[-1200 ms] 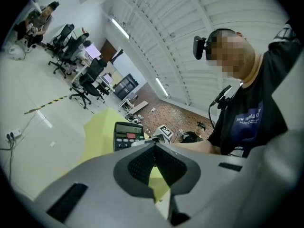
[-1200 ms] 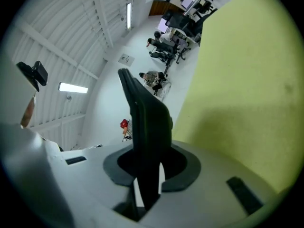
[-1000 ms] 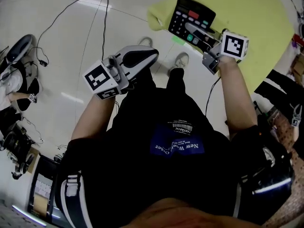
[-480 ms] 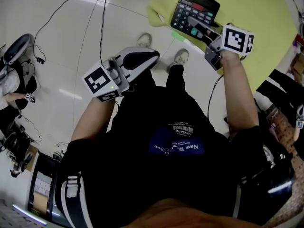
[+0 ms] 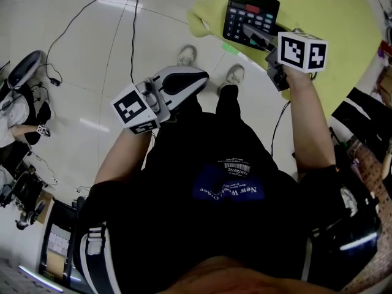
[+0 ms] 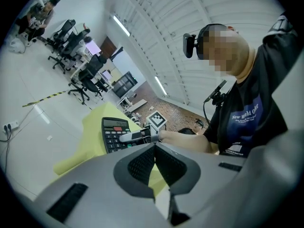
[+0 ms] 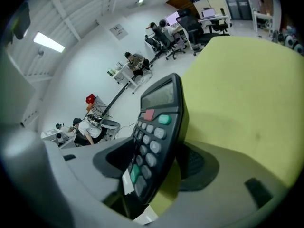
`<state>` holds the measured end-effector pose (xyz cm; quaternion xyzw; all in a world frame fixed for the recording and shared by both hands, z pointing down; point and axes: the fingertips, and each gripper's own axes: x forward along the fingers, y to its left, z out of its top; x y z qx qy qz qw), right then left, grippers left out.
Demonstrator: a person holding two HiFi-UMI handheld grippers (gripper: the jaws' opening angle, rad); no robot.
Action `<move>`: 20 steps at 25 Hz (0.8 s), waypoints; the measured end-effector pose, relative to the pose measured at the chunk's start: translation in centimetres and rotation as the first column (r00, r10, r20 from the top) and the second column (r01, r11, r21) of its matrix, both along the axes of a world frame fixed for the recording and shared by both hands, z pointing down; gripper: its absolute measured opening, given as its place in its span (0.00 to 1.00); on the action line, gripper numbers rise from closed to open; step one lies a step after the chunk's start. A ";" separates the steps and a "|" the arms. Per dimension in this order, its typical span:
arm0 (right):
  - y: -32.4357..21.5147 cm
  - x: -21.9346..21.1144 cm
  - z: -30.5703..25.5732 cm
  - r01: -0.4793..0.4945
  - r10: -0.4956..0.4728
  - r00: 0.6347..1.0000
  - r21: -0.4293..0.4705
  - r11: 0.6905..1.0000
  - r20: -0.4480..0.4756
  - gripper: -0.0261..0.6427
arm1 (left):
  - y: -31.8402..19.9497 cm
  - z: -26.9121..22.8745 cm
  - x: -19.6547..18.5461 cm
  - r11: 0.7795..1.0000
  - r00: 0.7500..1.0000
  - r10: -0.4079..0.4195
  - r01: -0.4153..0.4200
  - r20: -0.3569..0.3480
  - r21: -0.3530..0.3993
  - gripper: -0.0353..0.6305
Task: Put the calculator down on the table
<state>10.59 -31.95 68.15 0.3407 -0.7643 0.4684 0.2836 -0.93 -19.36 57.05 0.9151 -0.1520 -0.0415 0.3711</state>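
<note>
Right tongs [image 5: 254, 37] have just been opening. The jaws now stand wide, with the calculator [image 5: 251, 18] between them and a gap showing on its key side. I judge it released, or nearly. It lies keys up at the near left corner of the yellow table [image 5: 331, 17]. Black body, grey keys, one red, two green, display at the far end. Left tongs [image 6: 153, 151] closed, empty, held off to the left.

Can't read the calculator [image 5: 237, 18] display or key labels in any view, they're too small and soft. In the head view the right hand-held gripper [image 5: 251, 34], jaws just been opening with the calculator between them, covers some of its keys. In the right gripper view its lower end drops out of sight between the jaws. The table [image 5: 331, 17] runs off the head view's top and right edges.
</note>
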 end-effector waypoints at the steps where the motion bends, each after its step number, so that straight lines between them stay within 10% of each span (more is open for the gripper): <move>1: 0.2 0.3 0.3 -0.002 0.002 1.000 0.003 1.000 -0.018 0.42 | 0.2 0.2 0.0 1.000 1.000 0.003 -0.003 0.000 -0.004 0.06; 20: 2.2 1.8 -1.7 0.001 0.005 0.995 0.060 0.998 -0.100 0.48 | 1.2 -1.3 0.5 1.000 1.000 0.014 -0.014 -0.004 0.008 0.06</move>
